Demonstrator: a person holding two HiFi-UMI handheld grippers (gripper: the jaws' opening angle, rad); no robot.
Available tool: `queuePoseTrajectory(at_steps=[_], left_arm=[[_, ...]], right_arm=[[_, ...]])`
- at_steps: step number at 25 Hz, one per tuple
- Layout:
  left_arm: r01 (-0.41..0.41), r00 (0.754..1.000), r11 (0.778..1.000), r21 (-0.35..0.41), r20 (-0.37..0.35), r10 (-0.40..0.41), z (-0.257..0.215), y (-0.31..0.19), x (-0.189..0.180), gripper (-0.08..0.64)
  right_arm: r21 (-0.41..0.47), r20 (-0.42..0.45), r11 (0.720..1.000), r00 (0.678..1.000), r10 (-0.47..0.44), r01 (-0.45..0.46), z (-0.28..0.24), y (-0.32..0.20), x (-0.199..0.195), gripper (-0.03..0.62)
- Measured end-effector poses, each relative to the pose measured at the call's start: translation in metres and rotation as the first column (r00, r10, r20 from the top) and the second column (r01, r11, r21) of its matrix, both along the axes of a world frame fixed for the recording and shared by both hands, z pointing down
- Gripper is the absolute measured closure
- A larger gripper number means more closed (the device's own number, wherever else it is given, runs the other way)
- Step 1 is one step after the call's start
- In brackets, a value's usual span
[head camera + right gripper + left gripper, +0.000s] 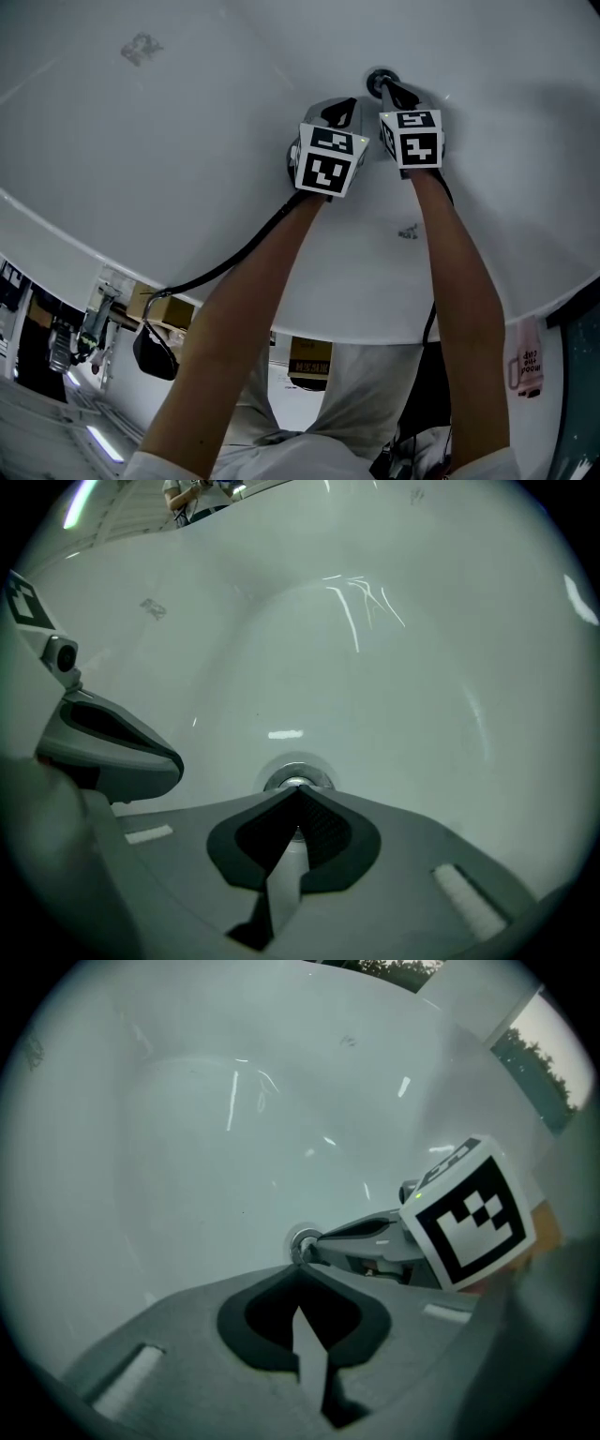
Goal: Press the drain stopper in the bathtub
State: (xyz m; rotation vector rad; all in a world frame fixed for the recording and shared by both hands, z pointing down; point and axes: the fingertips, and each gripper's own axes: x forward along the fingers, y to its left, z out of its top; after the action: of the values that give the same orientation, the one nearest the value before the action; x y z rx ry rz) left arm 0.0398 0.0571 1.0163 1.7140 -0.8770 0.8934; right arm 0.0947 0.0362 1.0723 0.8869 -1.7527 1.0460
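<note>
Small round chrome metal drain stopper (296, 778) sits flat in the btm of a glossy white bathtub (394, 667), shiny ring round it. Tub walls smooth & curved, w/ light streaks.

Both bare forearms come up from 6 o'clock in head view: the left arm (246, 319) angles toward 1 o'clock, the right arm (464, 300) runs almost straight to 12. Jaws of the left gripper (302, 1263) are together, tips meeting. Jaws of the right gripper (295, 789) are also closed tip to tip. The grippers sit side by side, close but apart, the right one slightly further ahead. The left cube (328, 159) and right cube (412, 138) face the head camera. In left gripper view the right gripper lies at 3 o'clock, pointing to 9.
</note>
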Motion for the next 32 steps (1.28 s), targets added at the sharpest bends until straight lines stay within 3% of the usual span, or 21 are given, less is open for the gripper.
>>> queuePoseTrajectory(at_steps=[9, 16, 19, 24, 32], left_arm=[[0.011, 1.000, 1.000, 0.005, -0.003, -0.011, 0.004, 0.000, 0.000, 0.563], [0.010, 1.000, 1.000, 0.015, 0.004, -0.010, -0.009, 0.006, 0.002, 0.563], [0.007, 1.000, 1.000, 0.026, 0.003, -0.007, -0.018, 0.004, 0.001, 0.563], [0.007, 1.000, 1.000, 0.020, -0.012, -0.007, -0.037, 0.004, -0.001, 0.563], [-0.009, 1.000, 0.999, 0.048, -0.003, 0.009, -0.087, 0.002, 0.005, 0.563]], right_arm=[[-0.062, 0.022, 0.993, 0.995, 0.102, -0.100, 0.011, 0.000, -0.002, 0.589], [-0.100, -0.005, 0.990, 0.995, 0.100, -0.100, 0.010, -0.001, 0.001, 0.589], [-0.091, 0.012, 0.989, 0.993, 0.118, -0.117, -0.001, 0.000, 0.002, 0.588], [-0.159, 0.047, 0.981, 0.992, 0.119, -0.111, -0.013, 0.012, -0.003, 0.592], [-0.102, 0.059, 0.989, 0.992, 0.113, -0.106, -0.072, 0.009, 0.011, 0.592]])
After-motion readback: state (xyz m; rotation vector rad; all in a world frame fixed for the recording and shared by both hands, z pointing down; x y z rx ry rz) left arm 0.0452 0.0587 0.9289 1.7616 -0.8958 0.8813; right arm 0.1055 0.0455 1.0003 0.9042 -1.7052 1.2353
